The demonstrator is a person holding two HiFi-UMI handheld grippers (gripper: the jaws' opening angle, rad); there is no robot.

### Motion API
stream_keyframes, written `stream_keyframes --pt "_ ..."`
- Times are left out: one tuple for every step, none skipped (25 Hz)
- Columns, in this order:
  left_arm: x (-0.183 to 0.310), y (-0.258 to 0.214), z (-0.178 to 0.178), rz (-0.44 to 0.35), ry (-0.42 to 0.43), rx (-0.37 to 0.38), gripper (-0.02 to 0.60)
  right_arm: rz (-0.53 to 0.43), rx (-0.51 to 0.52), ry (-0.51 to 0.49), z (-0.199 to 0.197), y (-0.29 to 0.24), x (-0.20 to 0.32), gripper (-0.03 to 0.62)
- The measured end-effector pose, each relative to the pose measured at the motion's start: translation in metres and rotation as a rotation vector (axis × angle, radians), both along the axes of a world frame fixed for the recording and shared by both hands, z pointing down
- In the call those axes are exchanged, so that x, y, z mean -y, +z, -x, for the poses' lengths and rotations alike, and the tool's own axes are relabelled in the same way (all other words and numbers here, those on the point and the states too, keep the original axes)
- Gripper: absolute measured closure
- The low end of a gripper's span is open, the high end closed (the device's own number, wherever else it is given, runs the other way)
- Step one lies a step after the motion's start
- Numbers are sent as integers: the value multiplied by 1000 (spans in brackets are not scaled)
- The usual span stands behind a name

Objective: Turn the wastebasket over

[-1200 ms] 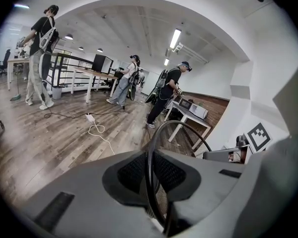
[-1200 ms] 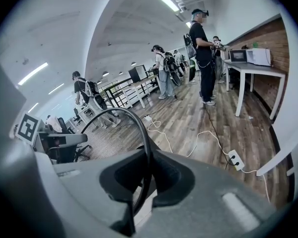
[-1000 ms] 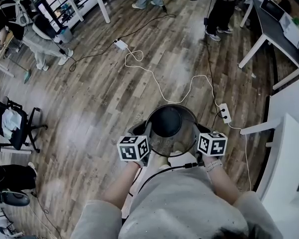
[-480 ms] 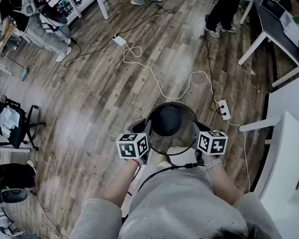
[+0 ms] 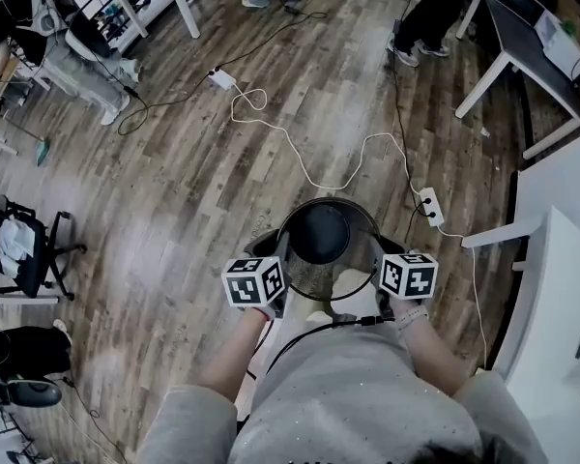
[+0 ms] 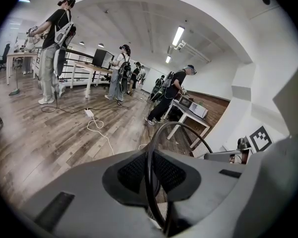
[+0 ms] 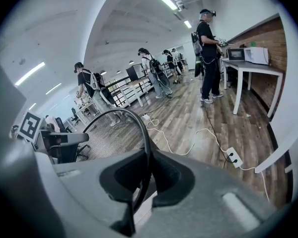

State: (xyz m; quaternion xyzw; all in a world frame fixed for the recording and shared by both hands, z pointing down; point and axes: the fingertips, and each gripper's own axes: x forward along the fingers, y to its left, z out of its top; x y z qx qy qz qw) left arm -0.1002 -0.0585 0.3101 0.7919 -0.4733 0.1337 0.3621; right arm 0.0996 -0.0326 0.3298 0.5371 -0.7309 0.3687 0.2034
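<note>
Wastebasket point(image 5: 321, 235), head view: mouth-up over the floor point(image 5: 174, 211) just before the person, left gripper point(image 5: 283, 262) and right gripper point(image 5: 378, 262) at opposite sides of its rim point(image 5: 329, 204). Left gripper view: jaws pinched on the thin rim wire. Right gripper view: the same. The mesh looks light and stiff, but the round wire may slip or swivel, so opposite rim holds suit the flip.

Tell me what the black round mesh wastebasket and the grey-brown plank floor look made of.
Black round wastebasket: likely thin metal wire mesh, matt black; the wall is see-through with a slim hoop rim. Grey-brown plank floor: wood-grain boards with a soft sheen; laminate or real wood, can't tell.
</note>
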Motion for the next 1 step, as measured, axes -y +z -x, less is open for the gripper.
stream_keyframes --pt "2 0 -1 0 -3 0 540 -1 0 -3 -1 0 1 566"
